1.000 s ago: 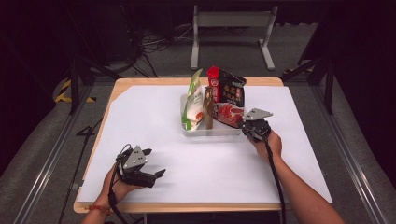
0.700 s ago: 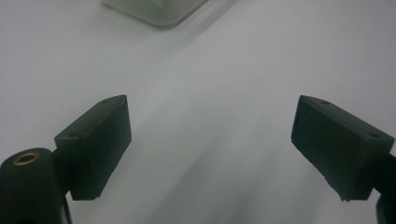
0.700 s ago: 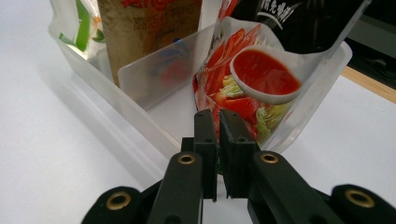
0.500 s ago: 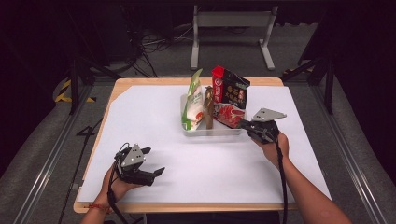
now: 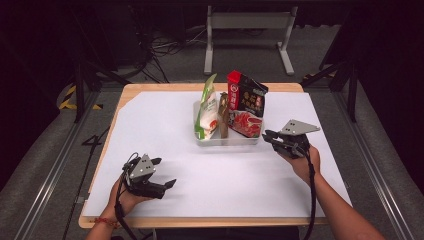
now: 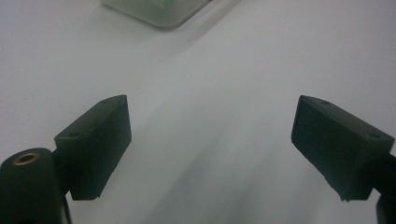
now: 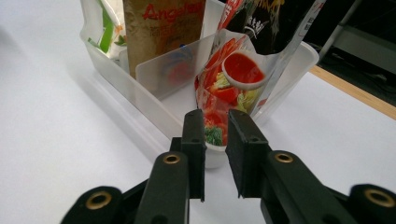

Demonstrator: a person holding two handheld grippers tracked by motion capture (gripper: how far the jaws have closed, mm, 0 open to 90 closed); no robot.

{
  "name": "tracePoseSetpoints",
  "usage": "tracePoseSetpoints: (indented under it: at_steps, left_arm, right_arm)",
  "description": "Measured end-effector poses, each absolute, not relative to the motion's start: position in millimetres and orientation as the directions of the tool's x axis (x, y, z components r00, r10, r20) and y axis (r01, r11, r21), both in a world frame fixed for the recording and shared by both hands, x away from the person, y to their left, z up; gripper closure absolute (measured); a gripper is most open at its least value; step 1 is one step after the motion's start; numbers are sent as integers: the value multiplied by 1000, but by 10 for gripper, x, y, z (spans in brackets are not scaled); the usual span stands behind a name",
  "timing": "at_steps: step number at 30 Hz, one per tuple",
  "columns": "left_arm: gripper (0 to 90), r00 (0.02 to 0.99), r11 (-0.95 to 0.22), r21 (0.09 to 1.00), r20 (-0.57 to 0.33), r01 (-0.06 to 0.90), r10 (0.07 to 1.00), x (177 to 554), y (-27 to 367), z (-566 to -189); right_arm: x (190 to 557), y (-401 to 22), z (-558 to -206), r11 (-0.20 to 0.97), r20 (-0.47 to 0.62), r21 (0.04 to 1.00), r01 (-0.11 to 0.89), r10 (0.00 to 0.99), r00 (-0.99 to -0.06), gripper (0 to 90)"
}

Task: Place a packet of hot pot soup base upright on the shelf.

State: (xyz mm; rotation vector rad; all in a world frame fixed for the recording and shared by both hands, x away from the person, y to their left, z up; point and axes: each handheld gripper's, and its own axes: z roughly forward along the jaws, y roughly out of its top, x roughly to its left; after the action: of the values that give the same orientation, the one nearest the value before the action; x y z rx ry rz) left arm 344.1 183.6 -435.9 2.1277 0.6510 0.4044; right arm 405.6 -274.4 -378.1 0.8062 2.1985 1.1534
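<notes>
A: Item one, the red-and-black sauce pouch [image 5: 246,107]. Location?

B: I log it upright in the right-hand compartment of the clear plastic bin [image 5: 227,139], mid-table, leaning on the bin's far wall. In the right gripper view its printed face [image 7: 236,74] stands just beyond my jaw tips.

A: Item two, right gripper [image 5: 270,136]?

B: Jaws nearly pressed together, a narrow slit left, nothing between them [image 7: 215,135]. A second ago it sat close against the bin's right end; it has since drawn back to the right and now stands just beside the rim, apart from the pouch. I read that as the pouch delivered and released.

A: Neighbours in the bin?

B: A gold-brown packet [image 5: 223,115] in the middle slot behind a divider; a green-and-white pouch [image 5: 206,107] at the left end.

A: Left gripper [image 5: 164,182]?

B: Jaws spread wide, empty, low over the white table cover [image 5: 150,115] at the near left, unchanged from before. It is well apart from the bin.
</notes>
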Motion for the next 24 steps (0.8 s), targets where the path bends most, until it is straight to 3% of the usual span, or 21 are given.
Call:
tracePoseSetpoints:
  at_steps: [17,24]
  left_arm:
    - [127,812,-507,805,54,308,581,3444,1835,-4368]
    - [127,810,-510,804,63,305,583,3424,1836,-4363]
  right_arm:
    - [3874,-2950,-3820,480,-191,845,234,681,-707,562]
    - [3813,-3009,-3866,505,-217,833,226,675,-705,359]
